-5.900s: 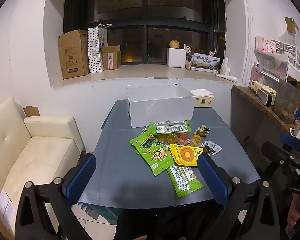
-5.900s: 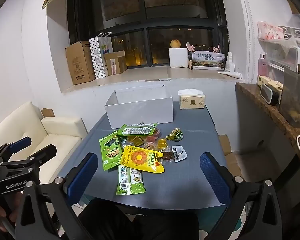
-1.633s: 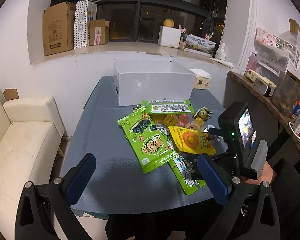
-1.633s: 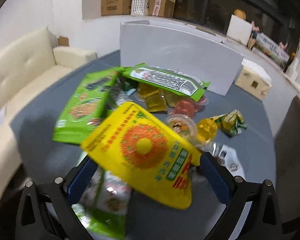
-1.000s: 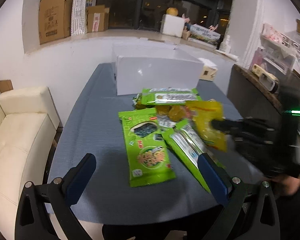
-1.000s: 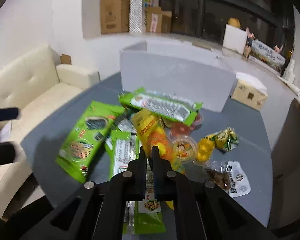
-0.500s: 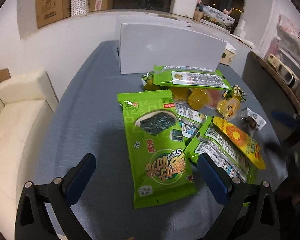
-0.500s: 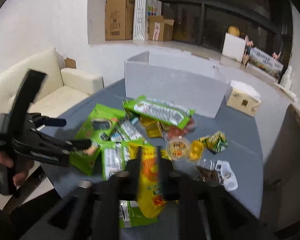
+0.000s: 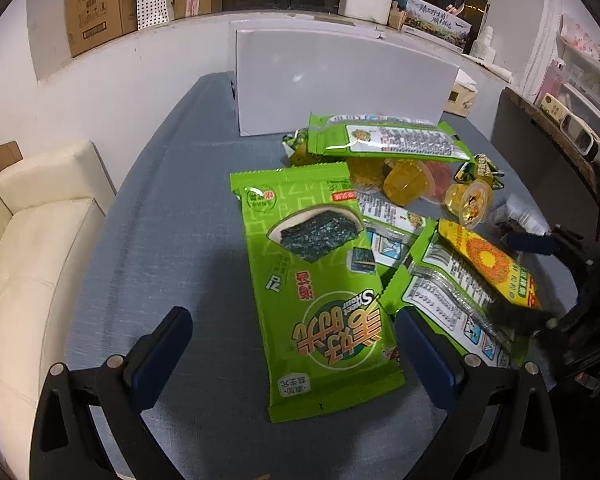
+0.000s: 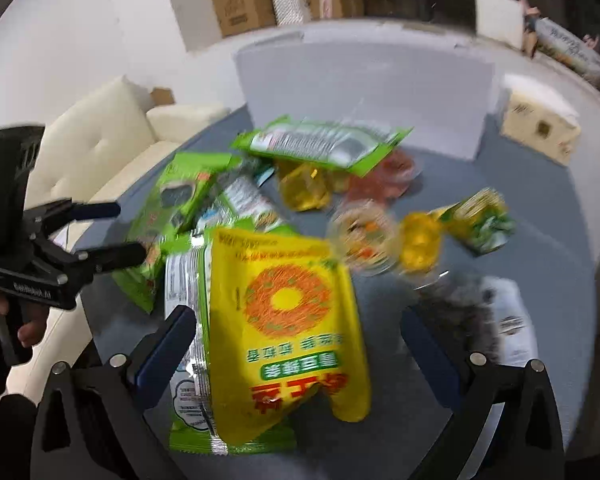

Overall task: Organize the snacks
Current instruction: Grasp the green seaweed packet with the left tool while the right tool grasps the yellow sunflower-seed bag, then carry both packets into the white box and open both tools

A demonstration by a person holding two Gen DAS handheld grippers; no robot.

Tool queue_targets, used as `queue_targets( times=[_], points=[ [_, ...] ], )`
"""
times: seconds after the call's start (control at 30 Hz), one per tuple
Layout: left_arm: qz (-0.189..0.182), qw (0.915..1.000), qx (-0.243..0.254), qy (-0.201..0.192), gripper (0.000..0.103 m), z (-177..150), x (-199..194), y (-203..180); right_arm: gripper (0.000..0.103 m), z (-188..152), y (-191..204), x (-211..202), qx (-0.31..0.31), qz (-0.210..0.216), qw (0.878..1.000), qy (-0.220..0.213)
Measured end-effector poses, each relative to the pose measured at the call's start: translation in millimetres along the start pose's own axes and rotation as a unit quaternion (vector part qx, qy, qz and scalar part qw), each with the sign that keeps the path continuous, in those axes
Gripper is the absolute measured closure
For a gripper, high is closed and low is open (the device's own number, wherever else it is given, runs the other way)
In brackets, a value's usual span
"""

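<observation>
Snacks lie in a heap on the grey table [image 9: 172,208]. My left gripper [image 9: 292,356] is open, its fingers either side of the near end of a large green seaweed bag [image 9: 320,280]. My right gripper [image 10: 300,352] is open over a yellow sunflower-seed bag [image 10: 284,320], which lies on a long green packet [image 10: 184,320]. The yellow bag [image 9: 488,260] and the right gripper [image 9: 540,280] also show in the left wrist view. Jelly cups [image 9: 404,180] and another green packet [image 9: 388,142] lie further back, before a white box [image 9: 340,88].
A cream sofa [image 9: 32,248] stands left of the table. A tissue box [image 10: 540,124] sits at the table's far right. Cardboard boxes [image 9: 96,4] stand on the window ledge. A dark counter [image 9: 548,152] runs along the right. The left gripper [image 10: 96,236] shows in the right view.
My right gripper shut on the yellow bag, lifted it, and has now opened with the bag lying on the long green packet. My left gripper has moved in low over the seaweed bag.
</observation>
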State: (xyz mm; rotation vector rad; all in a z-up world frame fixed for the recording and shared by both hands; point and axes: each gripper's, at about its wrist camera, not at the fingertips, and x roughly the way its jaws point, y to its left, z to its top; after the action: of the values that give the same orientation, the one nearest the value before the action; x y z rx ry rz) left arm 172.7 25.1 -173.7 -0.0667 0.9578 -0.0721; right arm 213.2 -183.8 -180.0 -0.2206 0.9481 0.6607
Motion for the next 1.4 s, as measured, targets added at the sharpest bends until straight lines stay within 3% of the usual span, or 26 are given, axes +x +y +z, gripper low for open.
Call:
queue_targets(
  times=[0.1, 0.13, 0.17, 0.23, 0.37, 0.67, 0.73, 0.9, 0.93, 1.0, 1.17, 1.4],
  points=[
    [0.000, 1.0000, 0.000, 0.004, 0.000, -1, 4, 1, 0.007, -6, -9, 1, 0.031, 0.035, 0.999, -0.016],
    [0.000, 1.0000, -0.001, 0.005, 0.000, -1, 6, 2, 0.024, -7, -13, -2, 0.043, 0.050, 0.998, -0.022],
    [-0.002, 1.0000, -0.003, 0.007, 0.000, -1, 8, 3, 0.033, -7, -17, -4, 0.060, 0.057, 0.996, -0.021],
    [-0.004, 0.9999, -0.007, 0.012, 0.000, -1, 13, 3, 0.047, -8, -15, -8, 0.054, 0.052, 0.997, -0.027],
    [-0.004, 0.9998, -0.008, 0.019, 0.000, -3, 21, 2, 0.055, -11, 5, -9, 0.018, 0.008, 1.000, -0.023],
    [0.015, 0.9996, 0.009, 0.020, 0.000, -2, 25, -3, 0.060, -13, 17, -36, 0.029, -0.037, 0.997, -0.061],
    [0.033, 0.9989, 0.022, 0.023, 0.000, 1, 30, -8, 0.060, -10, 15, -51, 0.036, -0.040, 0.996, -0.076],
    [0.037, 0.9991, 0.013, 0.015, 0.000, 10, 37, -8, 0.060, -8, 11, -74, 0.054, -0.037, 0.993, -0.102],
    [0.038, 0.9991, 0.014, 0.012, 0.002, 11, 37, -8, 0.060, -7, 12, -76, 0.054, -0.037, 0.992, -0.106],
    [0.038, 0.9991, 0.018, -0.005, 0.029, 12, 33, -7, 0.060, -9, 13, -81, 0.055, -0.034, 0.992, -0.109],
    [0.034, 0.9993, 0.005, -0.014, 0.032, 10, 21, -1, 0.060, -9, 20, -82, 0.060, -0.026, 0.991, -0.117],
    [0.016, 0.9969, 0.003, -0.077, 0.032, 21, -34, 0, 0.060, 1, 27, -89, 0.069, -0.032, 0.988, -0.133]
  ],
)
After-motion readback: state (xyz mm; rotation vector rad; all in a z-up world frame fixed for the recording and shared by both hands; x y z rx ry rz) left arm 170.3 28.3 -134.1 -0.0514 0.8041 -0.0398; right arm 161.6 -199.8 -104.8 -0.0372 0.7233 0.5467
